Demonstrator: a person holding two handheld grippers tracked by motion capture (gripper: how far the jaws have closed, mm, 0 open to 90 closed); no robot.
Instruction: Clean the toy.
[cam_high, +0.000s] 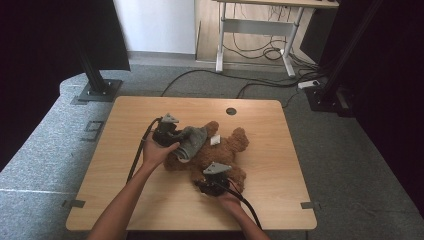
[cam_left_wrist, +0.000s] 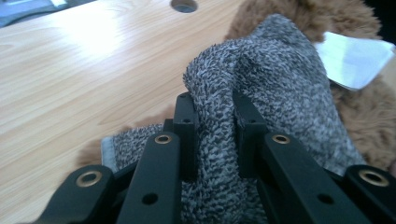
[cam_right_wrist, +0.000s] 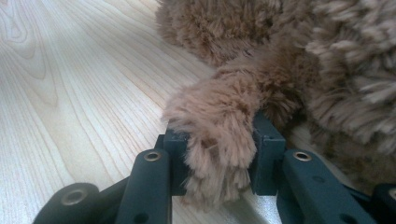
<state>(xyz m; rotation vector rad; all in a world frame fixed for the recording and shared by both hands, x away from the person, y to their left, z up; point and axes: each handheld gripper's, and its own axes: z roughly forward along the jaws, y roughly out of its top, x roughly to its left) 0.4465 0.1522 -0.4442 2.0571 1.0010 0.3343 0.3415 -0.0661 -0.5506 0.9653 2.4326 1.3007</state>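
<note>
While the brown plush bear (cam_high: 215, 152) lies sprawled at the middle of the table (cam_high: 125, 165), the left hand-held gripper (cam_left_wrist: 214, 122) is clamped on a fold of the grey knitted garment (cam_left_wrist: 261, 93) draped over the bear's upper body, and the right hand-held gripper (cam_right_wrist: 219, 149) pinches a furry paw (cam_right_wrist: 217, 121). Both are likely light, soft and floppy, so pinching a bunched fold or a limb suits best. A white tag (cam_left_wrist: 352, 58) pokes out beside the knit; nothing else crowds them
</note>
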